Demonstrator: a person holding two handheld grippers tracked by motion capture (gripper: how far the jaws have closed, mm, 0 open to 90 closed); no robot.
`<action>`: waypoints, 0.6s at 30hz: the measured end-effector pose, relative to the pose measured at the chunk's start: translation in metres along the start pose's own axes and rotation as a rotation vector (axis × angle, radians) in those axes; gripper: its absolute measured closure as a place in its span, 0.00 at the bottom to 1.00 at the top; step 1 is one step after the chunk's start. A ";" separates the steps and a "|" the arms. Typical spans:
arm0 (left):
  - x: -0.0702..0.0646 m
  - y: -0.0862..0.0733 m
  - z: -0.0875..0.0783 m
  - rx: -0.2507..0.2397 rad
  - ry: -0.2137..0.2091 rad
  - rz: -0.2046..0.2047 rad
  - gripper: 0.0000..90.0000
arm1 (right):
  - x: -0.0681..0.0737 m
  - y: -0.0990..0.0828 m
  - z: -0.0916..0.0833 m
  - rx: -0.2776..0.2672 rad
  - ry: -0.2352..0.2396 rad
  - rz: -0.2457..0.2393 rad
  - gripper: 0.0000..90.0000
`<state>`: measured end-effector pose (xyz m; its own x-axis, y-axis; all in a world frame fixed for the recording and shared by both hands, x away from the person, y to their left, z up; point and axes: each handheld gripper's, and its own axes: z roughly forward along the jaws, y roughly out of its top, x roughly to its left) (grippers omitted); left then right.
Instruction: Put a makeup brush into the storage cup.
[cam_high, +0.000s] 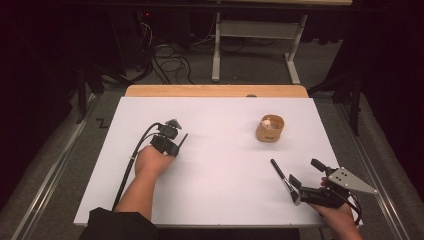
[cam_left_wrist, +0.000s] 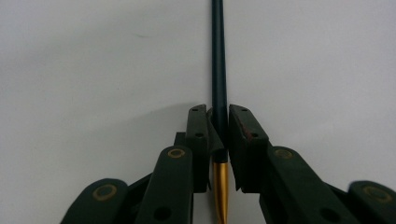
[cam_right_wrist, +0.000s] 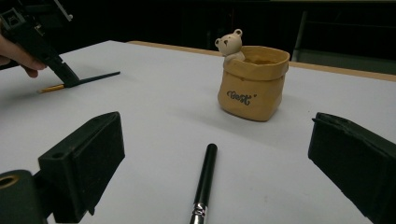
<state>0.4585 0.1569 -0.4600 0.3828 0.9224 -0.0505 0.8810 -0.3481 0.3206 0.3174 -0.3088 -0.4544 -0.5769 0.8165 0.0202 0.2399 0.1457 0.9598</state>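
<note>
Your high view looks forward and down from above your side of the table (cam_high: 220, 200), taking in its whole white top with dark floor at the upper frame. Your left gripper view sits very close, facing straight down along its jaws at a thin brush (cam_left_wrist: 218, 70) at centre frame. Your right gripper view looks low and level across the table; it shares the bear pot (cam_right_wrist: 253, 81) (cam_high: 270, 128), the black brush (cam_right_wrist: 204, 179) (cam_high: 280, 173) and the left gripper (cam_right_wrist: 70, 80) (cam_high: 181, 142) with the high view.

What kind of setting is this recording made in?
Probably a lab or recording studio: a white-topped table, loose cables on the carpeted floor, a metal bench frame behind, and dark surroundings.
</note>
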 end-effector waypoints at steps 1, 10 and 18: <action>0.000 0.000 0.000 0.000 -0.001 -0.002 0.87 | 0.000 0.000 0.000 0.000 0.000 0.001 0.05; -0.001 0.000 0.000 -0.003 0.009 0.001 0.91 | 0.000 0.000 0.000 0.000 0.003 0.002 0.05; -0.001 -0.001 0.000 -0.009 0.012 0.016 0.92 | 0.000 0.000 0.000 0.000 0.001 0.002 0.05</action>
<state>0.4568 0.1561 -0.4606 0.3934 0.9187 -0.0340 0.8722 -0.3613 0.3298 0.3174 -0.3092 -0.4544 -0.5768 0.8166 0.0225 0.2413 0.1440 0.9597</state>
